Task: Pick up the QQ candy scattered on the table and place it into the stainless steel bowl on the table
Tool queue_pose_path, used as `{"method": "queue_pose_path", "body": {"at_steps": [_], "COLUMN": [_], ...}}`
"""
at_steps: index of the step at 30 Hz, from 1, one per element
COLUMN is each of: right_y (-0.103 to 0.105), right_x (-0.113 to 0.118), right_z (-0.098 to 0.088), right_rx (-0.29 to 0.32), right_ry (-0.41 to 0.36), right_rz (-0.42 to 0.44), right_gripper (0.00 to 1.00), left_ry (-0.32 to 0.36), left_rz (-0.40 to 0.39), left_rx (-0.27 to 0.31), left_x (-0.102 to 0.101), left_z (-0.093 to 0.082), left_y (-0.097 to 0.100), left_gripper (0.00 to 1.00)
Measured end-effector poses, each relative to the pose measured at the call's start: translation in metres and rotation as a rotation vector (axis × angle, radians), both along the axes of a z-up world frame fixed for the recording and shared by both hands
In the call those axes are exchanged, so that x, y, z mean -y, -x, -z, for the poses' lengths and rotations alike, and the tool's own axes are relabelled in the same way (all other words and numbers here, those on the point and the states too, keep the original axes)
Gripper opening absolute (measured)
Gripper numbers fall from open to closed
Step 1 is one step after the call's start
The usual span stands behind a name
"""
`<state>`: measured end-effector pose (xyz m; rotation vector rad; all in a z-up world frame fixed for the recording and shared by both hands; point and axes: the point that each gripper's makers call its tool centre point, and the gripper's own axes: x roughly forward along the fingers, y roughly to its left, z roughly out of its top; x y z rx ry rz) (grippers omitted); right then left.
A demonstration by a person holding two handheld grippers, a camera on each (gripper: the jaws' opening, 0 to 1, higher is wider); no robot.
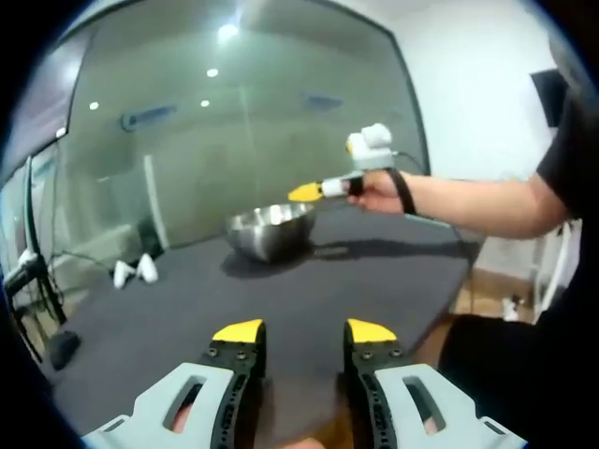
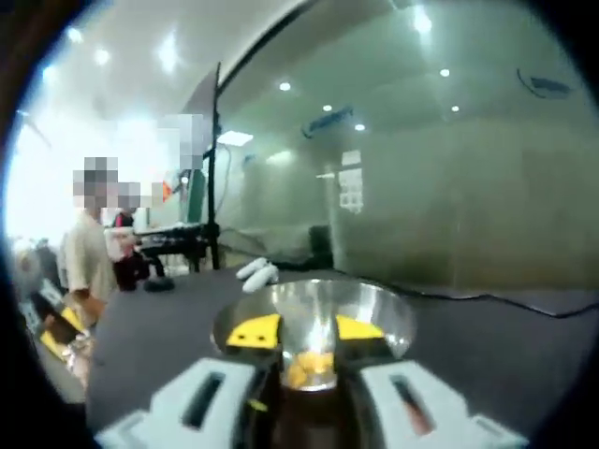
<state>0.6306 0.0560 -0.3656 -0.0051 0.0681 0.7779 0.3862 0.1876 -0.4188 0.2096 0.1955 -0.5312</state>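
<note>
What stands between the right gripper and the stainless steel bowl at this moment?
Nothing visible. In the right gripper view the right gripper hangs just over the stainless steel bowl, with orange candy below its jaws. The left gripper view shows it at the bowl's rim above the bare table.

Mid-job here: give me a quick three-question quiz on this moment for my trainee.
1. True or false: the right gripper hangs over the stainless steel bowl.
2. The left gripper's jaws are: A) open, nothing between them; B) shut on a candy; C) inside the bowl.
3. Fill in: in the right gripper view, orange-yellow candy lies inside the ____.

Key: 1 true; 2 A; 3 bowl.
</note>
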Motion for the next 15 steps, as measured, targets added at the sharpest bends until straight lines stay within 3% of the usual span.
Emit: {"method": "queue_pose_path", "body": {"at_steps": [8, 15], "right_y": [0.014, 0.038], "right_x": [-0.001, 0.011], "right_z": [-0.001, -0.003], "right_rx": [0.004, 0.007], "right_ry": [0.004, 0.006], "right_rz": [-0.025, -0.038], "right_gripper": [0.20, 0.20], "left_ry": [0.002, 0.004], "left_rz": [0.002, 0.011], "left_rx": [-0.004, -0.002], "left_x": [0.002, 0.006], "left_z": [0.002, 0.002], "left_y": [-0.003, -0.004], "left_gripper": [0.35, 0.35]}}
